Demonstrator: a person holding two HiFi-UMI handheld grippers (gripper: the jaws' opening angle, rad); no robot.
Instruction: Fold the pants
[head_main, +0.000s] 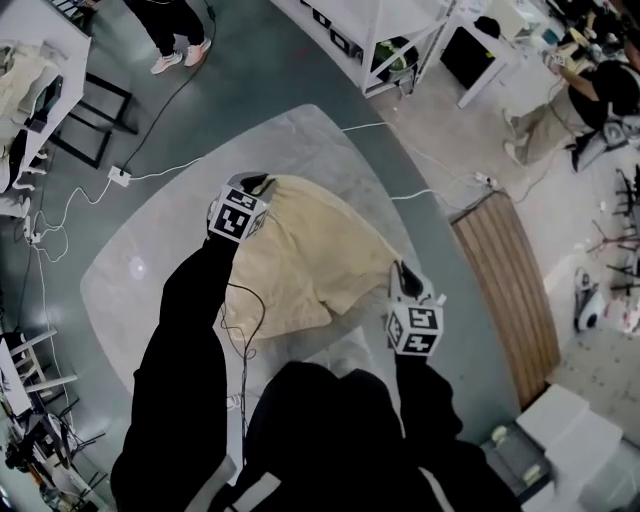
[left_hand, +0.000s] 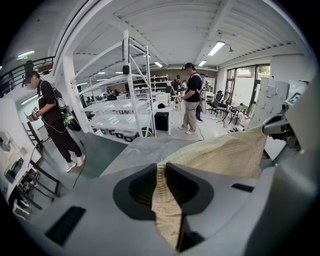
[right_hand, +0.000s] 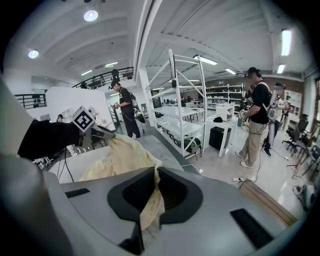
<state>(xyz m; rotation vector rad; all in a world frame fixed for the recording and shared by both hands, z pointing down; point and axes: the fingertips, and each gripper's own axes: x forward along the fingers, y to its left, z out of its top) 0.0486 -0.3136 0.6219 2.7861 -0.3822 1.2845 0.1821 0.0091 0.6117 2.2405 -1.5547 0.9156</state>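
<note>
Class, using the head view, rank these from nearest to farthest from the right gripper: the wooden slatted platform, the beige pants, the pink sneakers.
1. The beige pants: clamped in the right gripper, spreading to its left.
2. The wooden slatted platform: close by, on its right.
3. The pink sneakers: far off, near the top left corner.

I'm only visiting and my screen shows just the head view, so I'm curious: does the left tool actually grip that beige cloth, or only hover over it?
Observer: It grips. The left gripper view shows the left tool shut on an edge of the beige pants, with fabric running between its jaws.
Visitor: And the right one?
Observer: Same; the right tool pinches a fold of them between its jaws.
Visitor: Is the cloth lifted?
Observer: The right gripper view shows it draping down from the left tool toward the table.
</note>
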